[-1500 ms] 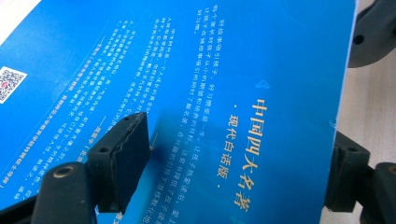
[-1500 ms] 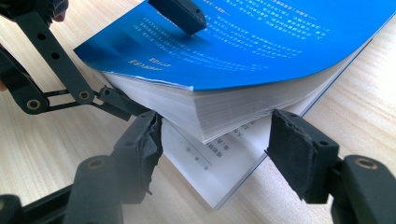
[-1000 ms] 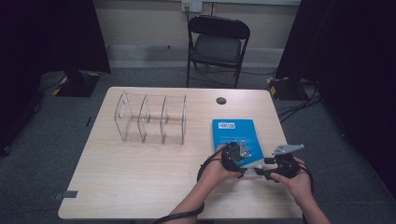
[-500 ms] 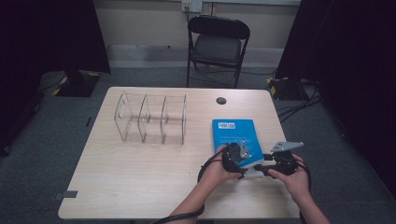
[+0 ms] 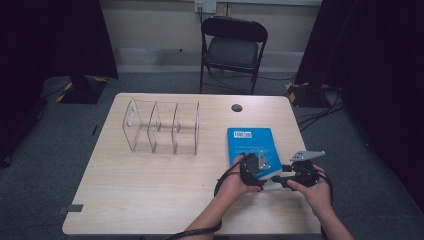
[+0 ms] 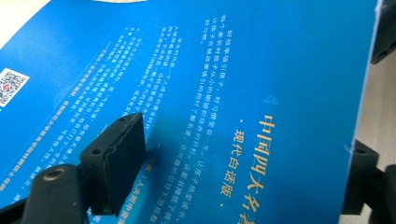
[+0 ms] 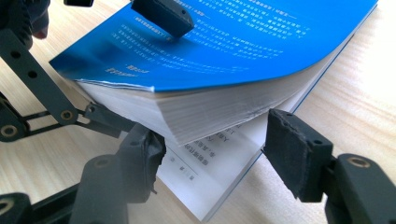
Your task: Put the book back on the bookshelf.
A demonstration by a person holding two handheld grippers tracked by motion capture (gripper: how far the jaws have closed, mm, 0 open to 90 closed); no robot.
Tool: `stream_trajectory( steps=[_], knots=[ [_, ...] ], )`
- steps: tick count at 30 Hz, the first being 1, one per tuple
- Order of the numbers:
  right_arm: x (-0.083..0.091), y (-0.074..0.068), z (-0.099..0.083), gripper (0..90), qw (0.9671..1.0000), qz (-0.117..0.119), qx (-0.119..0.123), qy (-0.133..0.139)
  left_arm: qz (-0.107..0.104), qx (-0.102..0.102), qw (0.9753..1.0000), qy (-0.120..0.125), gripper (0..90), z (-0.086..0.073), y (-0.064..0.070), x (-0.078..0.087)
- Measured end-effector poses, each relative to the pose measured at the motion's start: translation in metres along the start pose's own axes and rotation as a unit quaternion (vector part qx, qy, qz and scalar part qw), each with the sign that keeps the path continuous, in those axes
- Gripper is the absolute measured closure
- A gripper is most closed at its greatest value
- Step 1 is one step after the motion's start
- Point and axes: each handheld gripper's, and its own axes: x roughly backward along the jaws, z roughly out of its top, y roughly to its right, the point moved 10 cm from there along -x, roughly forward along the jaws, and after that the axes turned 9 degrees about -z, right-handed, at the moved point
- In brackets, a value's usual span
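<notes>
Book (image 5: 251, 144): blue paperback lying on the counter (image 5: 150, 190) at about 4 o'clock, well apart from the clear divider rack (image 5: 161, 127) at 10 o'clock.
Left claw (image 5: 256, 167): closed on the lifted cover and upper pages at the near edge.
Right claw (image 7: 212, 154): jaws spread wide, empty, facing the raised page block.
Handling: light, flexible; the glossy cover may slip, and thin pages fan and bend, so grip the thick page block near an edge.

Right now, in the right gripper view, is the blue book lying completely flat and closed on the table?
No: the blue book is lifted at its near end, most pages raised in a curve above a printed page still lying on the table.
</notes>
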Motion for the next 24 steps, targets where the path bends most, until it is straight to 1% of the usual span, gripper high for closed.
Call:
stream_trajectory(
  steps=[1, 4, 6, 9, 10, 11, 12, 13, 14, 15, 17, 18, 20, 21, 22, 23, 24],
  knots=[
    [-0.0001, -0.0003, -0.0003, 38.0, 1.0, 0.005, -0.006, 0.001, 0.0, 0.004, 1.0, 0.001, 19.1, 0.0006, 0.0001, -0.0002],
    [0.0004, 0.0004, -0.0008, 38.1, 0.9999, 0.007, -0.007, 0.003, 0.001, 0.006, 1.0, 0.0, 19.4, 0.0008, 0.0001, -0.0001],
    [0.0016, 0.0004, -0.0006, 38.4, 0.9999, 0.011, -0.01, 0.007, 0.001, 0.007, 1.0, 0.005, 20.1, 0.001, -0.0001, 0.0],
    [0.0027, 0.0006, 0.0001, 38.4, 0.9998, 0.013, -0.009, 0.01, -0.001, 0.004, 1.0, 0.004, 23.5, 0.0011, 0.001, 0.0024],
    [0.0028, 0.0008, 0.0007, 38.4, 0.9998, 0.013, -0.007, 0.012, -0.002, 0.003, 0.9999, 0.01, 25.7, 0.002, 0.0017, 0.0026],
    [0.003, 0.0008, 0.0013, 38.4, 0.9998, 0.012, -0.008, 0.013, -0.002, -0.001, 1.0, 0.005, 27.5, 0.0014, 0.0016, 0.0041],
    [0.0034, 0.0004, 0.0017, 38.4, 0.9998, 0.013, -0.009, 0.013, -0.009, 0.003, 0.9999, 0.012, 29.3, 0.0022, 0.0029, 0.0043],
    [0.0034, 0.0004, 0.0029, 38.4, 0.9998, 0.013, -0.008, 0.014, -0.013, 0.003, 0.9998, 0.012, 31.4, 0.002, 0.0029, 0.0052],
    [0.0034, 0.0004, 0.0029, 38.4, 0.9998, 0.013, -0.008, 0.014, -0.015, 0.001, 0.9999, 0.002, 31.4, 0.0005, 0.0026, 0.0071],
    [0.0033, 0.0007, 0.0035, 38.4, 0.9998, 0.013, -0.007, 0.016, -0.017, 0.003, 0.9997, 0.015, 31.8, 0.0019, 0.0029, 0.0057],
    [0.0035, 0.0004, 0.0035, 38.3, 0.9998, 0.013, -0.006, 0.015, -0.018, 0.004, 0.9997, 0.013, 32.0, 0.0014, 0.0027, 0.0063],
    [0.0033, 0.0006, 0.0033, 38.2, 0.9997, 0.014, -0.007, 0.017, -0.022, 0.004, 0.9996, 0.017, 32.6, 0.002, 0.0034, 0.006],
    [0.0032, 0.0015, 0.002, 36.6, 0.9996, 0.017, -0.015, 0.019, -0.022, -0.003, 0.9997, 0.008, 34.3, 0.0012, 0.0035, 0.0077],
    [0.0031, 0.0022, 0.0009, 36.3, 0.9995, 0.018, -0.015, 0.019, -0.023, -0.007, 0.9996, 0.018, 35.5, 0.0027, 0.0036, 0.0066],
    [0.003, 0.0026, 0.0001, 36.0, 0.9995, 0.017, -0.018, 0.018, -0.024, -0.009, 0.9996, 0.006, 36.5, 0.0014, 0.0043, 0.0083],
    [0.0026, 0.0036, -0.0014, 35.7, 0.9995, 0.016, -0.019, 0.018, -0.021, -0.011, 0.9996, 0.012, 37.5, 0.0023, 0.0046, 0.0079],
    [0.0019, 0.0049, -0.0038, 35.5, 0.9996, 0.014, -0.018, 0.016, -0.022, -0.011, 0.9996, 0.011, 38.7, 0.0025, 0.0053, 0.008]
  ],
)
